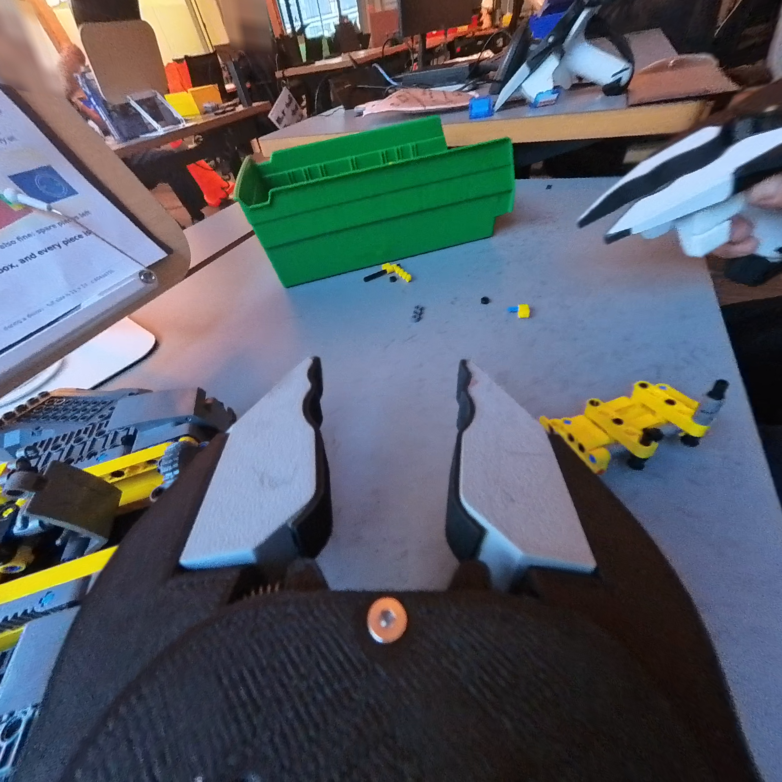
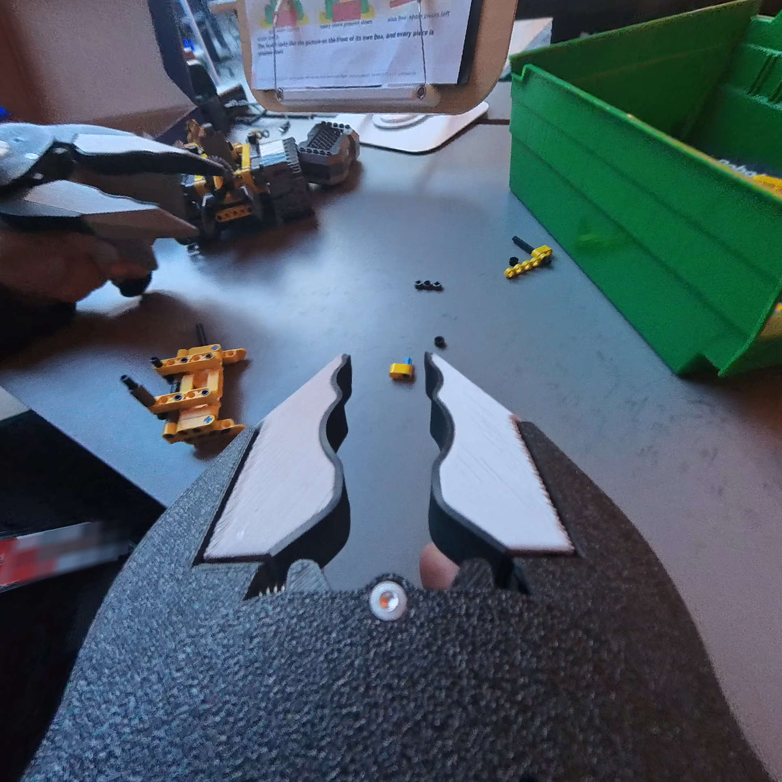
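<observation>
On the grey desk (image 2: 592, 423), both the left tool (image 1: 388, 364) and right tool (image 2: 387, 357) gape empty, the right nearest a small yellow piece (image 2: 401, 370).

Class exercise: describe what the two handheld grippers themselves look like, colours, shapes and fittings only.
Both the left gripper and the right gripper have a rough black printed body with a silver screw at the centre. Each carries two pale grey, wedge-shaped fingers lined inside with wavy black pads. No cables show.

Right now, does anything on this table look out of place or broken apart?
Yes. Small loose pieces lie scattered on the grey table outside the green bin: a yellow angled beam, a black connector, a yellow-and-blue bit. A yellow subassembly lies detached from the grey-and-yellow model.
</observation>
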Demonstrator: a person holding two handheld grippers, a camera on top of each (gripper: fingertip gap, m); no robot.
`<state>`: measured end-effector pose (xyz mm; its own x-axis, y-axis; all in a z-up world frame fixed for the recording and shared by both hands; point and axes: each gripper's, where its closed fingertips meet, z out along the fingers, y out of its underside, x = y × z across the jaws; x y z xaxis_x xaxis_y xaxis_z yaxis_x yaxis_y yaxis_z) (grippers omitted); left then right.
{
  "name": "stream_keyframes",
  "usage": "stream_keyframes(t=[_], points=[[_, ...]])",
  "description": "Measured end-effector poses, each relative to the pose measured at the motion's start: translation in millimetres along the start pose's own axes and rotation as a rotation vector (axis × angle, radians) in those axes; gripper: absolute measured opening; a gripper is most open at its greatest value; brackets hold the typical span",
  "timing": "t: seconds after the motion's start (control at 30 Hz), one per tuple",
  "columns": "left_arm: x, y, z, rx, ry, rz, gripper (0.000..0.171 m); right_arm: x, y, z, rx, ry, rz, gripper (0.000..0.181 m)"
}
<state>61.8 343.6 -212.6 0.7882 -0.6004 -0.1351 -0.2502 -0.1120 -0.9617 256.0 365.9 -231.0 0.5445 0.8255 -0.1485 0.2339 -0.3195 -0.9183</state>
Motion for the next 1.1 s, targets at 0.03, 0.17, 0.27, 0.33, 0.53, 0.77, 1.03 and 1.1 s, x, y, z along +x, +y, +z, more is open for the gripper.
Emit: stream_keyframes(t=[0.03,0.17,0.27,0.33,0.53,0.77,1.03,1.1], points=[[-1.9,1.7,0.2,-0.008,-0.015,0.008,0.063,-1.4,2.6,-3.2,0.017,0.000,0.013,0.032],[-7.0,-0.4,-1.6,0.013,-0.071,0.050,0.060,-12.4,1.6,-16.3,0.171,0.020,0.076,0.043],[-11.4,-2.6,-4.0,0.036,-0.097,0.048,0.054,-12.1,8.0,-21.2,0.164,0.081,0.007,0.045],[-17.0,-6.1,-8.3,0.064,-0.133,0.052,0.048,-15.5,9.2,-22.5,0.162,0.065,-0.009,0.046],[-12.9,-1.6,-15.0,0.044,-0.150,0.035,0.051,-24.1,23.9,-15.8,0.122,0.070,-0.056,0.063],[-18.3,-7.9,-16.7,0.106,-0.083,-0.032,0.053,-21.4,-7.0,-13.7,0.149,0.204,-0.209,0.086],[-9.3,-3.9,-15.7,0.069,-0.047,-0.024,0.052,-8.8,-1.0,-2.1,0.120,0.252,-0.088,0.083],[-7.0,-1.8,-15.7,0.052,-0.041,-0.014,0.049,-3.1,3.2,-0.4,0.097,0.275,-0.056,0.084]])
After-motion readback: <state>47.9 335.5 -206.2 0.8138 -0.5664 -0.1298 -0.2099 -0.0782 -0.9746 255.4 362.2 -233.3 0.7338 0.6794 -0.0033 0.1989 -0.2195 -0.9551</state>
